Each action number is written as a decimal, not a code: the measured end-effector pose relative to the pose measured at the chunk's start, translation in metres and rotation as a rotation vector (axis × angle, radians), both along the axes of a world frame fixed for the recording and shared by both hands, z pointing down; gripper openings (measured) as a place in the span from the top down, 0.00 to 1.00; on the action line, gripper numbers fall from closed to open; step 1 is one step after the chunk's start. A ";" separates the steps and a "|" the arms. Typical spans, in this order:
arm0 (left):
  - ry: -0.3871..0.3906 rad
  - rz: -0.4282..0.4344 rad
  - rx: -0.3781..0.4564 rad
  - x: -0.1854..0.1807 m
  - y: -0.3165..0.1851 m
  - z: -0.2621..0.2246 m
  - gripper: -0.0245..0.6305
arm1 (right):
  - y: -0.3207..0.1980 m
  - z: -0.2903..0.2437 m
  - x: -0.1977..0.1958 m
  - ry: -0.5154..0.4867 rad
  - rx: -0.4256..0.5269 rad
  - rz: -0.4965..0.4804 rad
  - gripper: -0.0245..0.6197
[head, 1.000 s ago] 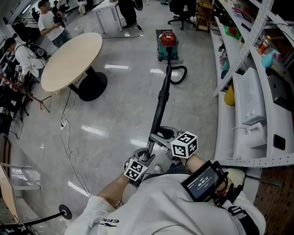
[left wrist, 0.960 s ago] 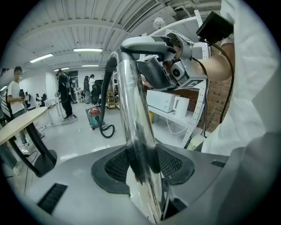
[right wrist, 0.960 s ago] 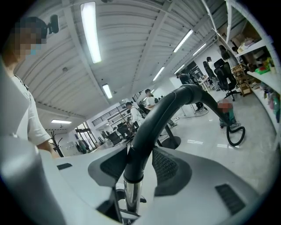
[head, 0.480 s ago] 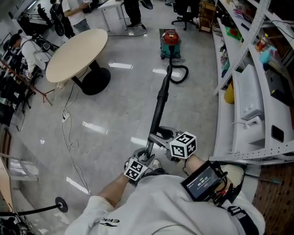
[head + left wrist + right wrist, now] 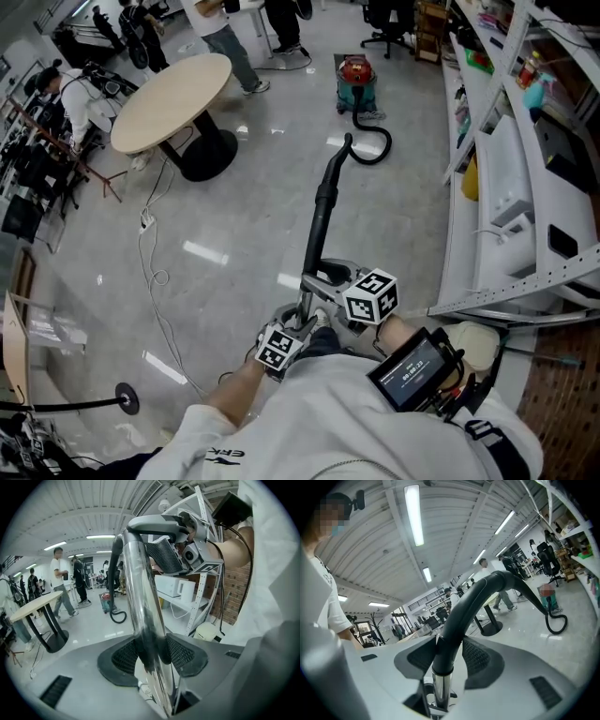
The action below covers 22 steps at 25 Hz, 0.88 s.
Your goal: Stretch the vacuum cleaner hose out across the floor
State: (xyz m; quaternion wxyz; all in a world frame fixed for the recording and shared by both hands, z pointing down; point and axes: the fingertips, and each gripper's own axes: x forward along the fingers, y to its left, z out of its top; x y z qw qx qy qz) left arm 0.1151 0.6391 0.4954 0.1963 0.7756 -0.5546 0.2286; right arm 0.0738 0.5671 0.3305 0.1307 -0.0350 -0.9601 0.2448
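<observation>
Both hand-held grippers were clamped on the vacuum's rigid end. The left hand-held gripper (image 5: 152, 651) had its jaws closed round the shiny chrome metal tube (image 5: 140, 597). The right hand-held gripper (image 5: 449, 656) gripped the collar of the curved black plastic handle (image 5: 473, 602), just above where that tube enters it. In the head view the right one sat further up the line, so it was the nearer to the hose.

The black flexible vacuum hose (image 5: 351, 150) lay ahead of me on the glossy grey floor (image 5: 244, 225). Its long axis ran almost straight away from the grippers toward the red-topped teal canister vacuum (image 5: 357, 75), which stood well apart. Just short of the canister the hose curled into a hooked loop, so I judged it not yet fully stretched.

My reading: the next pull should go along that same axis, away from the canister, with the tall white metal shelving (image 5: 506, 187) close on the right.
</observation>
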 end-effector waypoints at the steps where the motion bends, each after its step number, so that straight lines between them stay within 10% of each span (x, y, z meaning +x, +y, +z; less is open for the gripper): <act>1: -0.006 -0.002 -0.001 0.004 0.006 -0.001 0.69 | 0.006 -0.001 0.004 -0.004 0.000 -0.003 0.69; 22: 0.040 0.050 -0.110 0.021 0.157 0.024 0.69 | 0.141 0.033 0.016 0.041 -0.103 -0.008 0.69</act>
